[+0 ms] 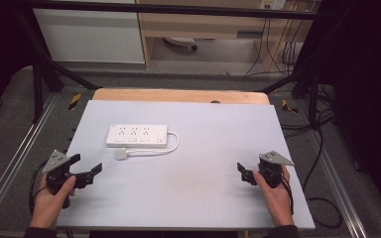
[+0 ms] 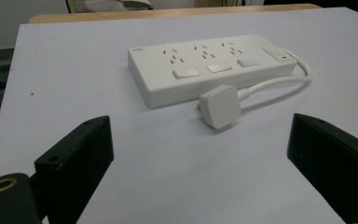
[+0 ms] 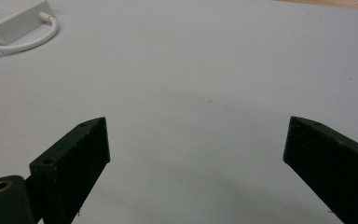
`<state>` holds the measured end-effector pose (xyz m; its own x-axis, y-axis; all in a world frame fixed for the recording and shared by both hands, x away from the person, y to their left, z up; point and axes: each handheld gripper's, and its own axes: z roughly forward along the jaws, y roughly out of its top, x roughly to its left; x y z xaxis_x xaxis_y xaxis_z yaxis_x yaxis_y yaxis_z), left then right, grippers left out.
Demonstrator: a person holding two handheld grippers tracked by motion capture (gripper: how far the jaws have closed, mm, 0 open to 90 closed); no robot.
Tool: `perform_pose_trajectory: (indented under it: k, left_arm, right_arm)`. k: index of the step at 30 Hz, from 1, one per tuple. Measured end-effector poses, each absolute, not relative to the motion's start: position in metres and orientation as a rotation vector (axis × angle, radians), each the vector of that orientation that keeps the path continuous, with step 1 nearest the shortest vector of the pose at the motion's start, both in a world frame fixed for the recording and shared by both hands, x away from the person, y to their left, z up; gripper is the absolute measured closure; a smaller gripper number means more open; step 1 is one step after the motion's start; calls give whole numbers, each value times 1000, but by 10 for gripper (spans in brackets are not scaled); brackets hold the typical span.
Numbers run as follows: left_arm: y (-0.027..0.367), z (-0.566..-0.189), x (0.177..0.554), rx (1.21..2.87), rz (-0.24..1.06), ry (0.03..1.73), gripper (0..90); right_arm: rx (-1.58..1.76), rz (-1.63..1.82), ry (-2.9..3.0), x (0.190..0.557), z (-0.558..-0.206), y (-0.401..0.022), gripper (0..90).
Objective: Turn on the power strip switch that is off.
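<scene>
A white power strip (image 1: 137,136) with three sockets lies flat on the pale table (image 1: 188,188), left of centre. Its white cable (image 1: 174,144) loops round from the right end to a white plug (image 1: 122,154) lying loose just in front of the strip. My left gripper (image 1: 88,162) is held near the left front edge, open and empty, pointing toward the plug (image 2: 220,106) and strip (image 2: 205,65), a short way off. My right gripper (image 1: 245,173) rests near the right front, open with nothing between its fingers. A corner of the strip (image 3: 9,21) and cable (image 3: 28,42) lie far off it.
A wooden board edge (image 1: 178,95) runs along the table's far side. Black frame posts (image 1: 39,84) stand at the far corners, and cables (image 1: 322,198) lie on the floor to the right. Bare table surface (image 3: 205,70) stretches between the right gripper and the strip.
</scene>
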<state>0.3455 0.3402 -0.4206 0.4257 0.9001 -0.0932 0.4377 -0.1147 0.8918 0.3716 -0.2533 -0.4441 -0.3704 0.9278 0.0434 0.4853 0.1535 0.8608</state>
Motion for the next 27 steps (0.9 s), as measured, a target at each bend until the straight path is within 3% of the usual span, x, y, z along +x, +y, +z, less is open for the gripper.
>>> perform_pose_trajectory:
  k: [27]
  left_arm:
    - [316,-401,342,1678,631,1149,80]
  right_arm:
    - [1265,1146,1999,359,-440,-233,41]
